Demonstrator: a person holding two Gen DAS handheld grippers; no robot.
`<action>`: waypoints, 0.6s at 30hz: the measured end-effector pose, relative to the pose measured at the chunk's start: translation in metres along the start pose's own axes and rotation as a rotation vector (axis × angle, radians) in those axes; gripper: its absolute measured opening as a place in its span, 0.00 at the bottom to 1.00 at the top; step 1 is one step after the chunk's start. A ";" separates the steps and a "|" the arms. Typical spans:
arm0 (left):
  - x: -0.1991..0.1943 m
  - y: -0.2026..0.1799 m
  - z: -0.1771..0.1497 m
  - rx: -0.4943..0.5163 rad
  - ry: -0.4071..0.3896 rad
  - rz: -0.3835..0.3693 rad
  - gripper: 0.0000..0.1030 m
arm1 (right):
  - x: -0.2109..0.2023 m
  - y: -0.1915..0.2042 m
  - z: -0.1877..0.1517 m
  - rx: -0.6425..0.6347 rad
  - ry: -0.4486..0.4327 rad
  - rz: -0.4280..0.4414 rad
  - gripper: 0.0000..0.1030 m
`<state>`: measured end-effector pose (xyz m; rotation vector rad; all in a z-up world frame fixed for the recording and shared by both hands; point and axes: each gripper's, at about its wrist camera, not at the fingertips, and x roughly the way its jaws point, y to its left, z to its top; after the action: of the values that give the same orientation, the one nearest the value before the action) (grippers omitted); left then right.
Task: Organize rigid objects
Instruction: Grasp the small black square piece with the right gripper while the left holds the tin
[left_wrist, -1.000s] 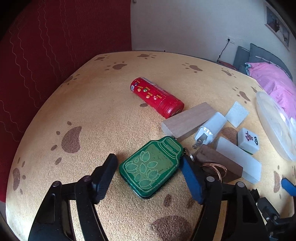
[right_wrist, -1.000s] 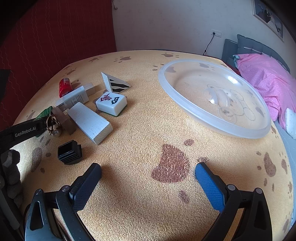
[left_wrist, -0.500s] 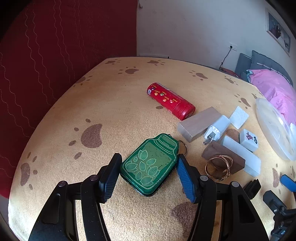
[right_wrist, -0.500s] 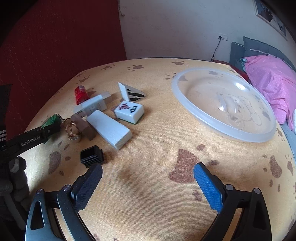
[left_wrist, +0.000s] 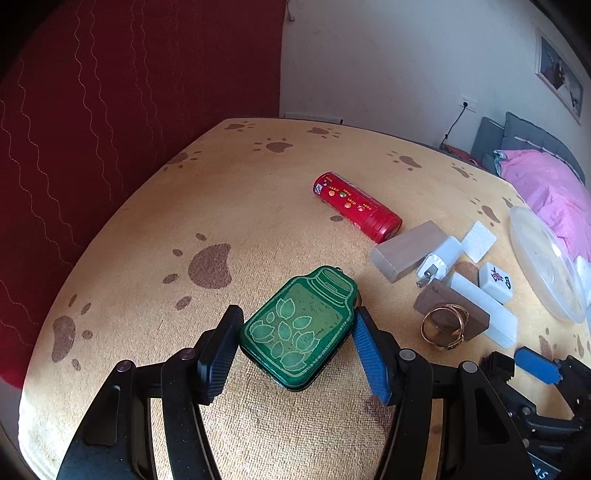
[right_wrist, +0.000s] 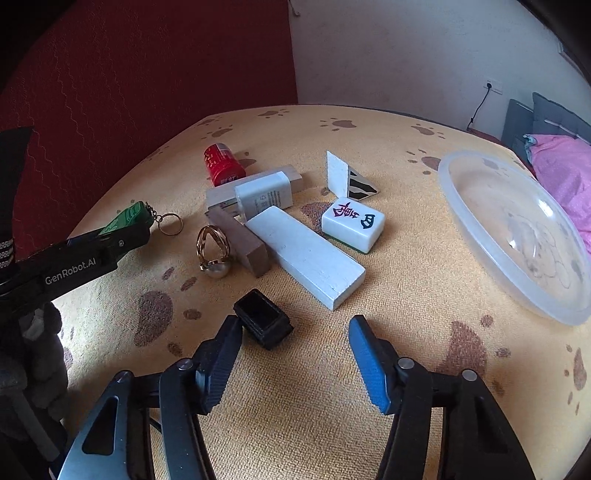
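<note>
My left gripper (left_wrist: 297, 325) is shut on a green jar-shaped tin (left_wrist: 306, 302), with a pad pressed against each long side. From the right wrist view the same tin (right_wrist: 127, 218) shows in the left gripper (right_wrist: 125, 229), its key ring (right_wrist: 170, 223) hanging off the end. My right gripper (right_wrist: 295, 328) is closing. A small black cap (right_wrist: 264, 323) sits just past the tip of its black left finger, and neither pad presses on it. The blue right pad (left_wrist: 537, 365) and the cap (left_wrist: 496, 363) show at the left wrist view's lower right.
On the paw-print cloth lie a red can (right_wrist: 221, 166), a white charger (right_wrist: 264, 197), a dark wood block (right_wrist: 240, 240), a gold ring (right_wrist: 214, 251), a white block (right_wrist: 306, 254), a mahjong tile (right_wrist: 352, 223) and a striped wedge (right_wrist: 347, 177). A clear basin (right_wrist: 448, 173) stands right.
The left fingers have closed onto the green tin and drawn back with it. The right gripper has swung left to the black cap and its jaws have narrowed.
</note>
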<state>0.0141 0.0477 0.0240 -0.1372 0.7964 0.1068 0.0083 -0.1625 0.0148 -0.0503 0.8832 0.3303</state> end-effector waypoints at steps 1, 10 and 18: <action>0.000 0.000 0.000 -0.001 0.001 -0.002 0.59 | -0.001 0.000 -0.001 0.003 -0.001 0.003 0.58; -0.003 -0.003 0.001 0.006 -0.005 -0.009 0.59 | -0.001 0.008 -0.001 -0.006 -0.009 0.042 0.45; -0.011 -0.007 0.000 0.013 -0.013 -0.009 0.59 | -0.009 -0.003 -0.002 0.044 -0.030 0.049 0.24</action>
<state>0.0077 0.0406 0.0326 -0.1282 0.7836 0.0938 0.0029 -0.1684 0.0203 0.0170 0.8627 0.3562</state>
